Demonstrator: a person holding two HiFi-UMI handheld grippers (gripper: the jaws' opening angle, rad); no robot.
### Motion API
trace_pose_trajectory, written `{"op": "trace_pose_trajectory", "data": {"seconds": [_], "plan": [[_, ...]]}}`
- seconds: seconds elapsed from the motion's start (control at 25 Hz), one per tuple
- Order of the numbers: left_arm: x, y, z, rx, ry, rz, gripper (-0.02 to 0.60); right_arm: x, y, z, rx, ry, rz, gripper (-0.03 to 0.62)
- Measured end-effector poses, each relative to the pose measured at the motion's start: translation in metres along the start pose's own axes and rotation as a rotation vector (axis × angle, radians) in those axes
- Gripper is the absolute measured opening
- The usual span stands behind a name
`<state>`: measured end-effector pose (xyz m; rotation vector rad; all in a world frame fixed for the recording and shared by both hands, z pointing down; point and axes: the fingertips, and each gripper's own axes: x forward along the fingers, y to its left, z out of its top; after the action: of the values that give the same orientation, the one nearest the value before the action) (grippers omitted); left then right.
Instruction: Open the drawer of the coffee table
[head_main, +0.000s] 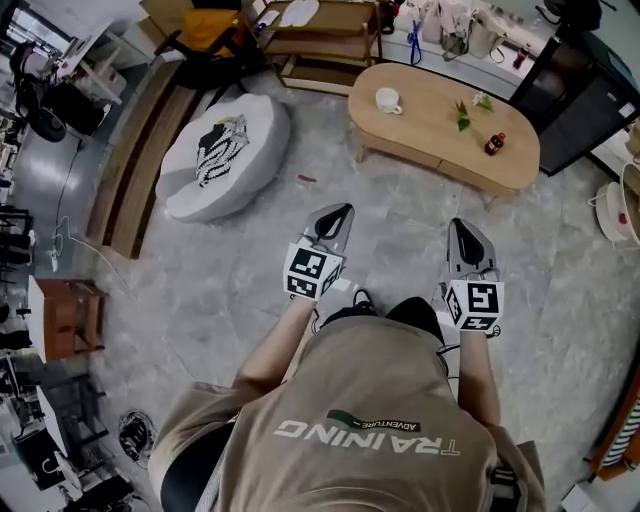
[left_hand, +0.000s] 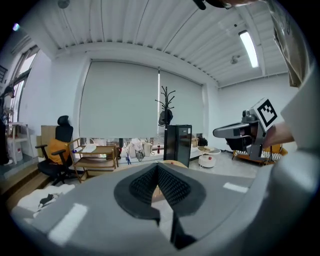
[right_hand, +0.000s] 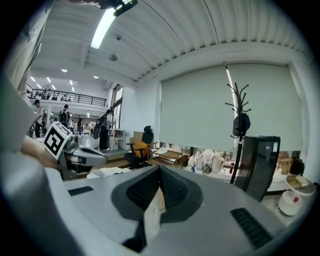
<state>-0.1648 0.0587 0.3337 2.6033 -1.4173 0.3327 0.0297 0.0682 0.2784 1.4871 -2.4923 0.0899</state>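
Head view, item list.

1. Oval light-wood coffee table (head_main: 440, 125): stands at upper right on the grey stone-pattern floor (head_main: 220, 280), ahead of both grippers and well apart from them. Its drawer cannot be made out from this angle.
2. On the tabletop: a white mug (head_main: 387, 100) near the left end, green leafy sprigs (head_main: 463, 118) near the middle, a small red bottle (head_main: 494, 143) toward the right end.
3. Left gripper (head_main: 345, 208): grey, with a marker cube, held in front of the person's tan T-shirt (head_main: 380, 400). The left gripper view shows its ribbed pads pressed together at the tips, nothing between them.
4. Right gripper (head_main: 458, 222): same make, beside the left one and apart from it. Its jaws are likewise closed tip to tip and empty.
5. Round white pouf (head_main: 200, 185): at left, carrying a black-and-white patterned cloth (head_main: 220, 148).
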Motion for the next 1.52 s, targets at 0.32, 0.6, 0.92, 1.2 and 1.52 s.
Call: {"op": "trace_pose_trajectory", "data": {"seconds": [0.32,0.6,0.92,1.2,1.52], "plan": [[0.018,0.031,-0.011,-0.083,0.014,0.016,-0.006,0.045,-0.006,0.008,-0.052,0.023,0.039,0.005],[0.046,0.032,-0.005,-0.104,0.038,0.028,-0.006,0.075,-0.022,0.007,-0.055,0.016,0.105,0.005],[0.11,0.009,0.027,-0.075,0.032,0.007,-0.006,0.085,-0.096,-0.012,-0.017,0.007,0.081,0.005],[0.145,-0.009,0.042,-0.079,0.041,-0.018,-0.006,0.087,-0.127,-0.035,-0.007,0.035,0.095,0.004],[0.176,-0.019,0.018,-0.087,0.114,-0.084,-0.006,0.097,-0.142,-0.068,0.072,0.102,0.064,0.005]]}}
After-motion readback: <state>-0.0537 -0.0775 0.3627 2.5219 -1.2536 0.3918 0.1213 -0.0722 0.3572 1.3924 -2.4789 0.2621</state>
